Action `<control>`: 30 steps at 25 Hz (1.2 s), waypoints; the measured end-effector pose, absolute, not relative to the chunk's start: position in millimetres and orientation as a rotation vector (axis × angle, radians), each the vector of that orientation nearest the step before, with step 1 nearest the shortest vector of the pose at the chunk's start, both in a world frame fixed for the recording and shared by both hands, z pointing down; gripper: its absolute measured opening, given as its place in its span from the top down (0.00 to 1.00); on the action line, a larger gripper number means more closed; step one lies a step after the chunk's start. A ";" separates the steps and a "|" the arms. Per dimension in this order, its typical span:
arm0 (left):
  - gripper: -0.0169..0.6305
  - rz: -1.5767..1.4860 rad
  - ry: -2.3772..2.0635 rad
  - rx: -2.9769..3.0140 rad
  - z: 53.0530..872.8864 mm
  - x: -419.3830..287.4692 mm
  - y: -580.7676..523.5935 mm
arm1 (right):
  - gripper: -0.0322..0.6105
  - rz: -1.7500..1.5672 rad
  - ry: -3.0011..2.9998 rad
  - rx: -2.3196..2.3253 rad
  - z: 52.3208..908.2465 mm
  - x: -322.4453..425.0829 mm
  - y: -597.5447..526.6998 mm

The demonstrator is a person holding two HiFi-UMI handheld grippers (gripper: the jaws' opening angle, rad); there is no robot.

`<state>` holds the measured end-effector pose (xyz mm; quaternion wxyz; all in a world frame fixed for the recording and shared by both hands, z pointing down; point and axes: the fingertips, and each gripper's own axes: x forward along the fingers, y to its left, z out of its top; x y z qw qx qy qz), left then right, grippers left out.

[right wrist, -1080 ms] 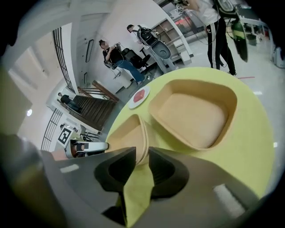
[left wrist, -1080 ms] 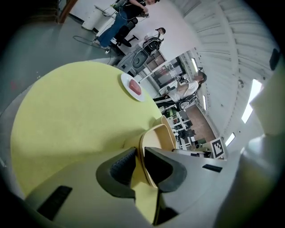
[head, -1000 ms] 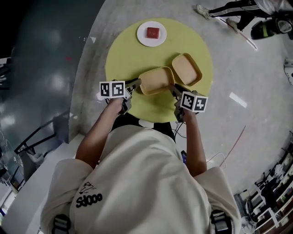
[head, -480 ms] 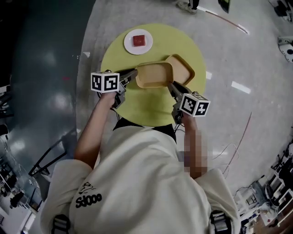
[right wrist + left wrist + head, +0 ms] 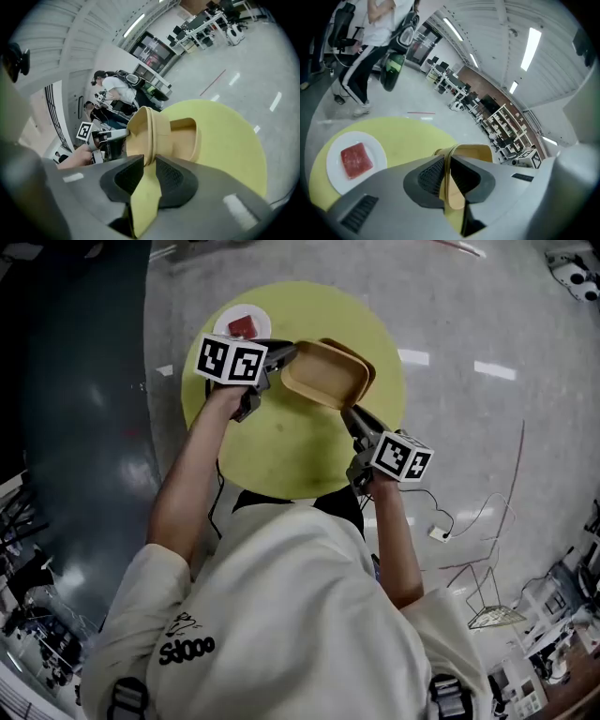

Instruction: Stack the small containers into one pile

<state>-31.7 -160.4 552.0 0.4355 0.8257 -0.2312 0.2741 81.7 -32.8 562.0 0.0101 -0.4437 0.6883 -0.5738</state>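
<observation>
Left gripper [image 5: 287, 353] and right gripper [image 5: 349, 414] clamp opposite rims of lifted container [image 5: 323, 373]; left jaws just tightened, right's eased slightly. Nesting step: lower it level into second container [image 5: 367, 364] by tabletop's [image 5: 281, 446] far edge.

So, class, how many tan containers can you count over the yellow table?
2. One tan container is raised and tilted over the round yellow table; the second container shows only as a rim just behind it, mostly hidden.
</observation>
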 end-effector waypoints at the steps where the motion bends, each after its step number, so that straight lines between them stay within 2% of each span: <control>1: 0.91 0.699 -0.555 2.058 554.7 -25.6 -162.5 | 0.81 -1.791 2.129 -1.391 563.7 84.3 -31.8; 22: 0.92 0.927 -0.611 1.985 617.8 20.7 -180.1 | 0.79 -1.871 2.097 -1.341 609.0 120.2 -41.5; 26: 0.92 1.014 -0.615 2.051 612.9 22.0 -178.9 | 0.75 -1.885 2.146 -1.348 610.6 114.4 -36.1; 30: 0.92 1.023 -0.608 2.099 608.9 27.7 -177.4 | 0.67 -1.822 2.195 -1.388 606.4 119.1 -40.3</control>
